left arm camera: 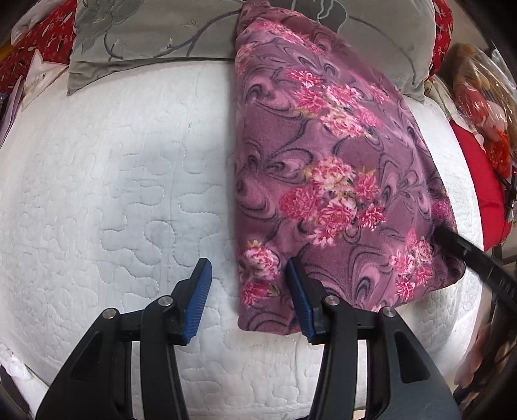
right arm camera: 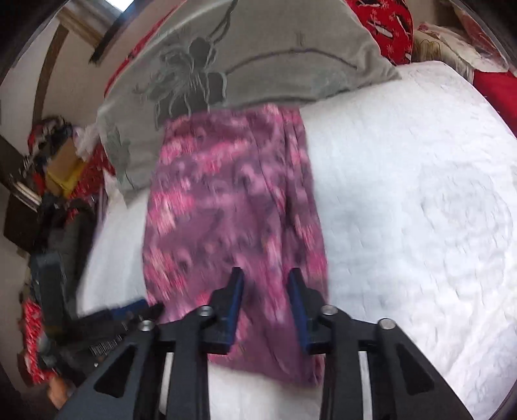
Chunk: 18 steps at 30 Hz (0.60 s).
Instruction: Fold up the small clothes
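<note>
A purple fleece garment with pink flowers lies folded lengthwise on the white quilted bed; its far end rests on a grey pillow. My left gripper is open and empty, just above the garment's near left corner. The right gripper's black finger shows at the garment's near right edge. In the right wrist view, which is blurred, the garment stretches away and my right gripper is open above its near end, holding nothing.
A grey embroidered pillow lies across the head of the white quilted bed. Red patterned bedding and clutter sit at the right. In the right wrist view, boxes and dark items crowd the floor on the left.
</note>
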{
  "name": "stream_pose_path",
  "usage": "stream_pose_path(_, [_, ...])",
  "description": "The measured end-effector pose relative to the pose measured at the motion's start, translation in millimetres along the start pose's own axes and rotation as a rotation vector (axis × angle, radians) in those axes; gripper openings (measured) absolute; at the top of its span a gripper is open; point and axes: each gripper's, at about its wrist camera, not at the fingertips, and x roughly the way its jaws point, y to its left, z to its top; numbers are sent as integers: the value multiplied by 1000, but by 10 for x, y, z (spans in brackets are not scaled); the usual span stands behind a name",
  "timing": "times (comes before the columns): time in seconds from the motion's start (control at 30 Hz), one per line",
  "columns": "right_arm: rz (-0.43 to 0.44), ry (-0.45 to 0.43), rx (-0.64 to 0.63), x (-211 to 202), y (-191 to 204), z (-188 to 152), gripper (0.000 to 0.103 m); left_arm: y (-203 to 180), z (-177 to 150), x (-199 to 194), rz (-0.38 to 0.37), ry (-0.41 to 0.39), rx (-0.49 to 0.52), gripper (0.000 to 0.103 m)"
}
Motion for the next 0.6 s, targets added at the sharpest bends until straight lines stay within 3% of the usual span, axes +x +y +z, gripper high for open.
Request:
stream_pose_path(0.07, [-6, -28, -80, -97, 96, -62, 7, -40, -2, 21, -3, 6, -2, 47])
stream_pose_path(0.17, [26, -99, -75, -257, 85, -122, 7, -9, -26, 46, -17, 22, -20, 49])
stream_pose_path(0.27, [-46, 50, -34, 75, -13, -120, 7, 128, 8, 14, -82, 51, -41, 49])
stream_pose_path(0.3, [-27, 76, -15, 127, -36, -115, 8, 189, 33, -39, -118, 40, -38, 49])
stream_pose_path(0.43, [26, -67, 24, -179, -13, 272, 18, 400, 295, -193, -173, -44, -78, 49])
stream_pose_path(0.5, [63, -143, 82, -208, -44, 592, 44, 471, 516, -145, -192, -32, -121, 49])
stream_pose_path(0.6, [73, -150, 156, 100, -65, 1079, 52, 487, 826, -22, -215, -5, -141, 49])
